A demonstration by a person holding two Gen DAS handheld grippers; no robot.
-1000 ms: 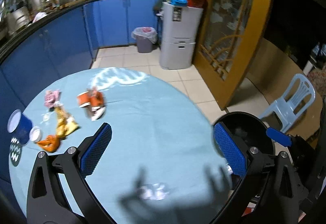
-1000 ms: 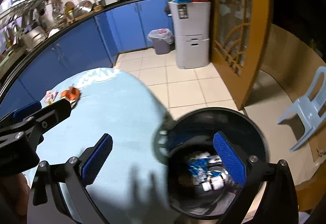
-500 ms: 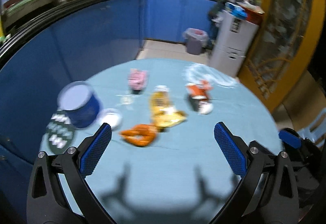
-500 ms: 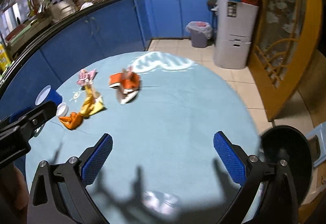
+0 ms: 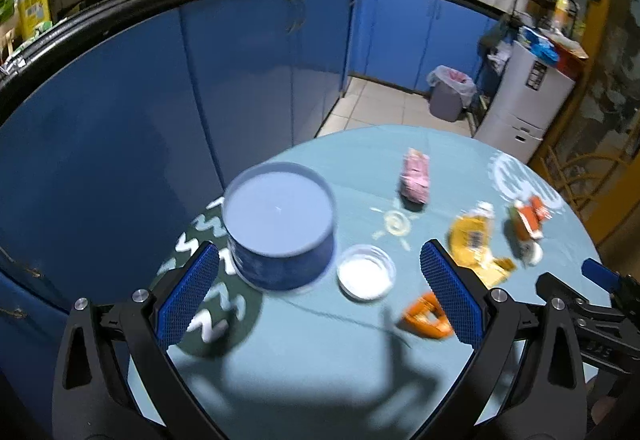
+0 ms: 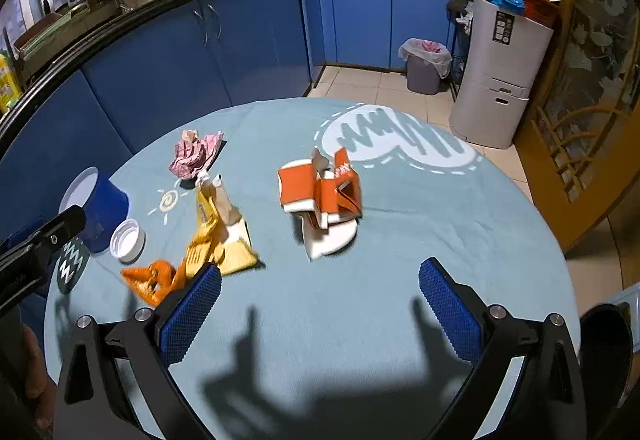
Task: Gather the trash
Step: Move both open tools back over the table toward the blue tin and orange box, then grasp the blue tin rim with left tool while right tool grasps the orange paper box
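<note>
Trash lies on the round light-blue table (image 6: 400, 280): a blue paper cup (image 5: 280, 232), a white lid (image 5: 365, 277), a crumpled pink wrapper (image 5: 416, 178), a yellow packet (image 5: 472, 240), an orange wrapper (image 5: 424, 316) and an orange-and-white carton (image 6: 324, 200). My left gripper (image 5: 320, 296) is open and empty, above the table just short of the cup and lid. My right gripper (image 6: 320, 312) is open and empty, hovering in front of the carton; the yellow packet (image 6: 220, 236) and orange wrapper (image 6: 152, 278) lie by its left finger.
A black trash bin (image 6: 608, 352) stands off the table's right edge. Blue cabinets (image 6: 240, 52) curve behind the table. A small lined grey bin (image 6: 424, 70) and a white cabinet (image 6: 500, 72) stand on the tiled floor beyond.
Both grippers swung left from the black bin toward the trash on the table. The left one has closed in on the blue cup and lid; both stay open and empty.
</note>
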